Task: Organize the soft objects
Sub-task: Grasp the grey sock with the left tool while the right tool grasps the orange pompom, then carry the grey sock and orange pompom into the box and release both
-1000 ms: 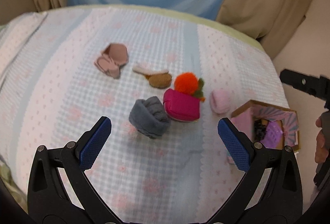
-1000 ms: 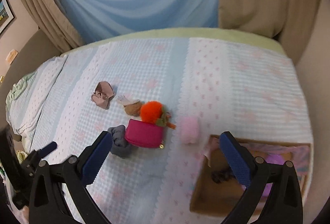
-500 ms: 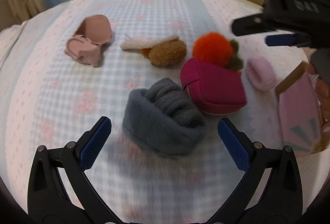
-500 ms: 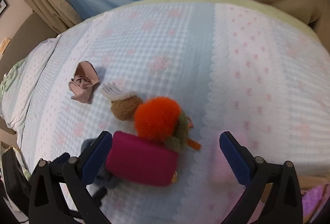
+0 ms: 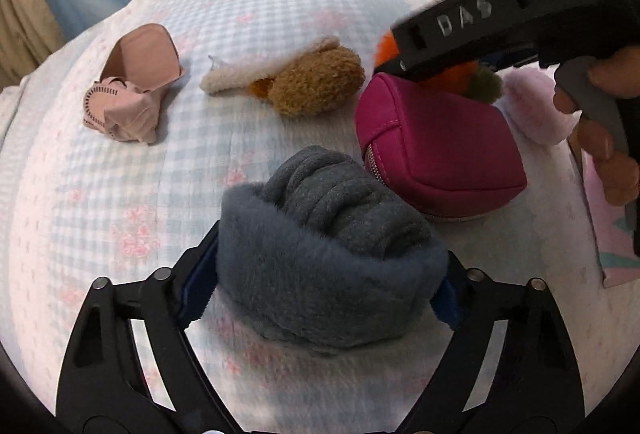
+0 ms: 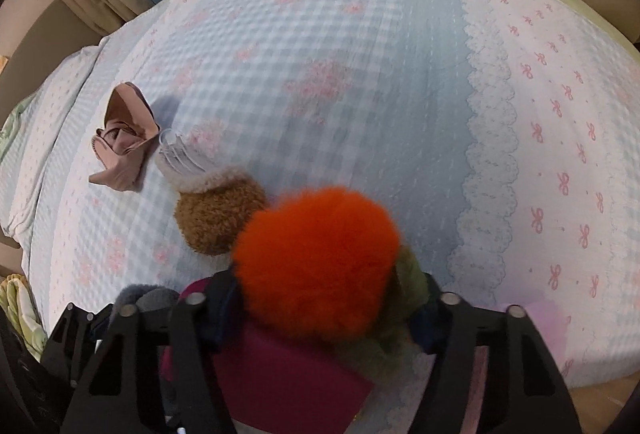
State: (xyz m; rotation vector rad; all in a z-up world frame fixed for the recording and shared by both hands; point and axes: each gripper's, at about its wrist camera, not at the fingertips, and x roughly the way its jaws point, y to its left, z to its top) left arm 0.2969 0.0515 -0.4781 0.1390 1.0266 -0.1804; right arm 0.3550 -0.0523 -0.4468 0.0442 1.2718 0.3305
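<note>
Between the left tongs (image 5: 320, 290), a fuzzy rolled grey sock (image 5: 320, 234).

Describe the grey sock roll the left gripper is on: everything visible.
The grey sock roll is a fuzzy fleece bundle: several ribbed folds tucked into a smoother blue-grey cuff wrapped around them. It lies on the checked bedspread, cuff toward the camera. The left gripper straddles it, jaws just closing, blue pads against both sides of the cuff. Its far end sits close beside the magenta zip pouch; contact there is unclear.
</note>
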